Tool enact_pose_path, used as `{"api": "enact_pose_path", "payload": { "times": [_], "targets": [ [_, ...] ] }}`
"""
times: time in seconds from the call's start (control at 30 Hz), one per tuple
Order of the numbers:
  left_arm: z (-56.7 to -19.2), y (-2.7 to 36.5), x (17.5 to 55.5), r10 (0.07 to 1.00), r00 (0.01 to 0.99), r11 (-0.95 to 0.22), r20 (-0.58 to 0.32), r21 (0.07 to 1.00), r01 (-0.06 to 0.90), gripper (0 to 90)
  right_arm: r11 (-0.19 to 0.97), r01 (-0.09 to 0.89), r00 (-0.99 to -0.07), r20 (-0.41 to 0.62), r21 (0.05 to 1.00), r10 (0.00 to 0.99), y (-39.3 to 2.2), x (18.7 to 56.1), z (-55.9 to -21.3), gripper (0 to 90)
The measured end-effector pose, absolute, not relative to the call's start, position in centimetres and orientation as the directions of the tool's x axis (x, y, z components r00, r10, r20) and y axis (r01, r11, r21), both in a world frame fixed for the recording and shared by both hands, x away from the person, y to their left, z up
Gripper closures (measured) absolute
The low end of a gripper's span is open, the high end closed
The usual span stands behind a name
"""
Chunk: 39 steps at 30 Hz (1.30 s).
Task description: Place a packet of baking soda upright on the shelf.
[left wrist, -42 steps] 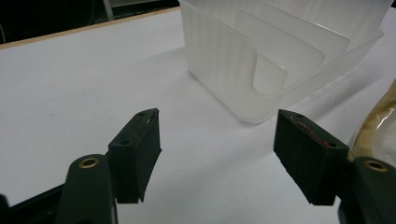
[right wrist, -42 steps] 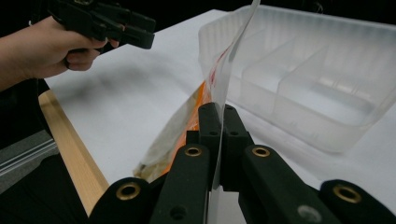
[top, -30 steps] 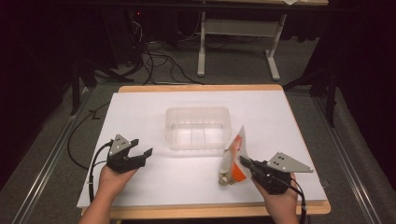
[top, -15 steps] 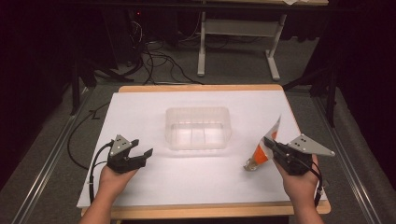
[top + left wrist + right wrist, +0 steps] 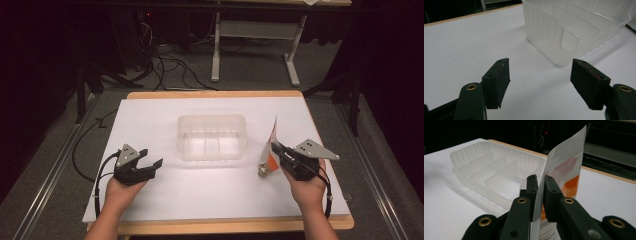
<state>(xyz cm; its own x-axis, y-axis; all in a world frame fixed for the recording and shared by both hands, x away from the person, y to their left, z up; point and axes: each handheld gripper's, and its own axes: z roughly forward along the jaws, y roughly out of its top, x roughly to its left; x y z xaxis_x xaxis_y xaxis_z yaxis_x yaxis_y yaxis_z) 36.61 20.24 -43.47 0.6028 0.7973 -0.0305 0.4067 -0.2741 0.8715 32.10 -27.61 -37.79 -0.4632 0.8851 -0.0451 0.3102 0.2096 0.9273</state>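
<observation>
Right gripper (image 5: 278,150) is clamped on the pouch (image 5: 270,150), holding it upright just right of the tray (image 5: 212,121); its jaws have just eased a touch. Left gripper (image 5: 151,163) sits near-left of the tray, jaws apart with nothing between them.

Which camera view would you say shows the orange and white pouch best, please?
The right gripper view: the pouch stands close up, upright between the right gripper jaws, orange print clear. The high view shows it small and edge-on beside the clear tray.
</observation>
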Motion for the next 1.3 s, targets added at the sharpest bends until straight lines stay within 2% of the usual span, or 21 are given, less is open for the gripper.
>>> {"api": "enact_pose_path", "payload": {
  "times": [0.37,0.47,0.63,0.73,0.83,0.93,1.1,1.13,1.17,1.2,1.23,1.3],
  "targets": [
    [-43.4,20.3,36.6,0.798,0.602,-0.267,-0.036,0.875,0.405,32.1,0.2,0.318,-0.456,-0.036,0.927,0.889,-27.2,31.1,-38.9,65.6],
    [-43.4,20.4,36.6,0.799,0.6,-0.263,-0.038,0.875,0.406,32.2,0.231,0.317,-0.44,-0.073,0.92,0.895,-26.8,30.4,-39.6,59.8],
    [-43.3,20.4,36.6,0.797,0.603,-0.262,-0.039,0.876,0.404,32.2,0.238,0.327,-0.433,-0.079,0.915,0.898,-26.4,29.9,-40.3,55.0],
    [-43.3,20.4,36.6,0.796,0.604,-0.261,-0.041,0.877,0.403,32.2,0.242,0.332,-0.369,-0.111,0.912,0.923,-25.6,29.9,-41.0,48.9],
    [-43.3,20.4,36.6,0.796,0.604,-0.261,-0.041,0.877,0.403,32.2,0.218,0.329,-0.335,-0.103,0.919,0.937,-25.7,30.1,-41.2,48.9],
    [-43.4,20.4,36.6,0.795,0.605,-0.263,-0.04,0.876,0.403,32.2,0.14,0.341,-0.289,-0.038,0.93,0.956,-26.0,30.5,-41.7,57.6],
    [-43.4,20.4,36.7,0.797,0.603,-0.267,-0.035,0.875,0.404,32.2,0.108,0.345,-0.276,-0.009,0.932,0.961,-26.1,30.9,-42.5,64.3],
    [-43.4,20.4,36.7,0.797,0.603,-0.266,-0.035,0.875,0.403,32.2,0.112,0.332,-0.269,-0.02,0.937,0.963,-26.0,30.8,-42.6,69.9],
    [-43.4,20.3,36.7,0.794,0.607,-0.266,-0.039,0.875,0.404,32.2,0.112,0.332,-0.269,-0.02,0.937,0.963,-26.0,30.8,-42.6,69.9],
    [-43.4,20.3,36.7,0.794,0.607,-0.267,-0.037,0.875,0.403,32.2,0.113,0.317,-0.266,-0.026,0.942,0.964,-26.0,30.7,-42.5,76.5],
    [-43.4,20.3,36.7,0.793,0.608,-0.268,-0.037,0.874,0.404,32.2,0.113,0.317,-0.266,-0.026,0.942,0.964,-26.0,30.7,-42.5,76.5],
    [-43.4,20.3,36.7,0.795,0.605,-0.274,-0.031,0.873,0.404,32.2,0.103,0.313,-0.263,-0.018,0.944,0.965,-26.1,30.7,-42.4,82.1]
  ]
}}
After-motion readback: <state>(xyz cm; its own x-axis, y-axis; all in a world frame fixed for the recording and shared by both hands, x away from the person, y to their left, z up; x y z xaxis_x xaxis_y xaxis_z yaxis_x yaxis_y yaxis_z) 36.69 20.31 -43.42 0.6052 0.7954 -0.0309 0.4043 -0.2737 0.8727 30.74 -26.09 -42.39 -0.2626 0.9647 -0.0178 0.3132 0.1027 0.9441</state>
